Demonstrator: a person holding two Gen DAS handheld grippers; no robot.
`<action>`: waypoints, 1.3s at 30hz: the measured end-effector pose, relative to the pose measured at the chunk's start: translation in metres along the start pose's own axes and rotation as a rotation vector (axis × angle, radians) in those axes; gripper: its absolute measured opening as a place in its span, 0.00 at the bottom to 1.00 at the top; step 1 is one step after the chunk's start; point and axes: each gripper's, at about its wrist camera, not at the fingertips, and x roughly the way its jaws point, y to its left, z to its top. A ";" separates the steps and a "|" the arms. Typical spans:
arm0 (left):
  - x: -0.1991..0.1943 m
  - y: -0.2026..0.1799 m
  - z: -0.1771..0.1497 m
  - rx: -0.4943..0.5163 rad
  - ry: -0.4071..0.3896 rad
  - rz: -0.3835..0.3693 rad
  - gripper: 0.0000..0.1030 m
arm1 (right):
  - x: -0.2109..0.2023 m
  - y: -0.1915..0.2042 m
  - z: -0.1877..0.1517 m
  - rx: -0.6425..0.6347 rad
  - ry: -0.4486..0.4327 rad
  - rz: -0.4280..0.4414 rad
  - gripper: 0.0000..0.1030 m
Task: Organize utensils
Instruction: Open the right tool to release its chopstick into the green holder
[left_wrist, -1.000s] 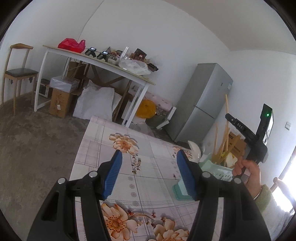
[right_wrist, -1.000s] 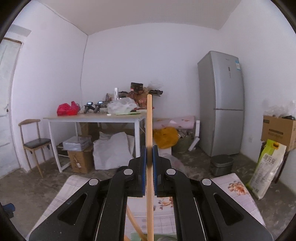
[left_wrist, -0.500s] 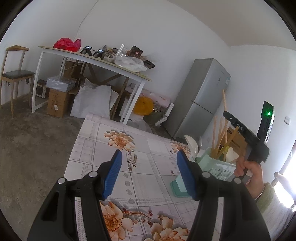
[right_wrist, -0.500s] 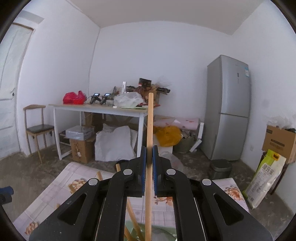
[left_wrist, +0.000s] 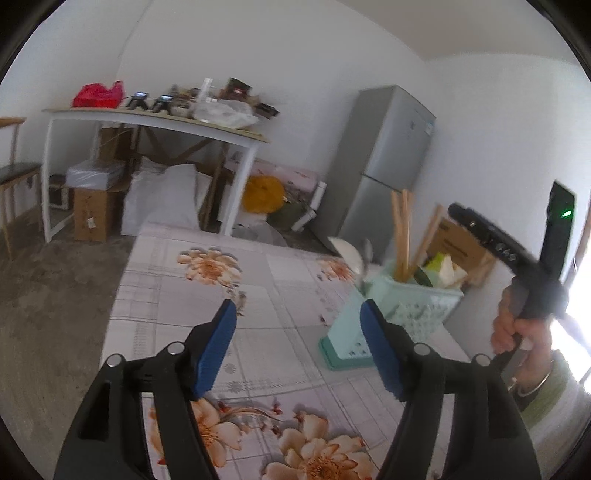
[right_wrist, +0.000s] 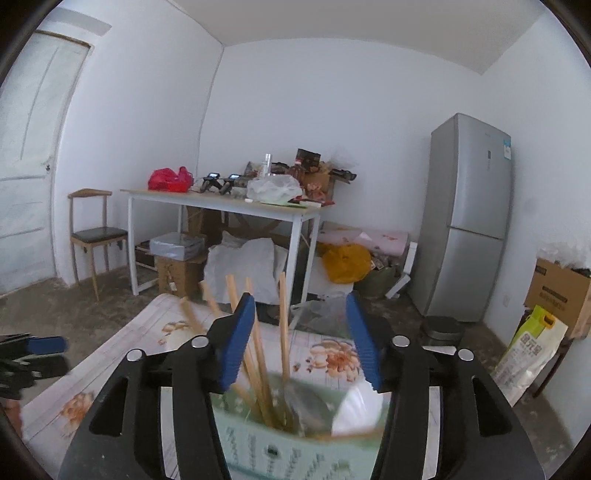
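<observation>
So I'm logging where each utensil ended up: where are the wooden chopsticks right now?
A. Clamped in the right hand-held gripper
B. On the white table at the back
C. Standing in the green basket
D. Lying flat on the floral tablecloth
C: the wooden chopsticks stand leaning in the green basket, and the right hand-held gripper, whose jaws have just been opening, stands open with no pad pressing on them.

Chopsticks (left_wrist: 402, 232) stand upright in mint basket (left_wrist: 413, 314).
</observation>
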 end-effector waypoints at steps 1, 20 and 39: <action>0.003 -0.006 -0.001 0.023 0.009 -0.015 0.69 | -0.011 -0.003 -0.001 0.013 -0.006 0.014 0.51; 0.117 -0.078 -0.011 0.299 0.199 -0.227 0.79 | 0.040 -0.093 -0.112 0.310 0.374 0.295 0.65; 0.130 -0.087 -0.009 0.201 0.269 -0.176 0.78 | 0.082 -0.074 -0.116 0.258 0.472 0.348 0.72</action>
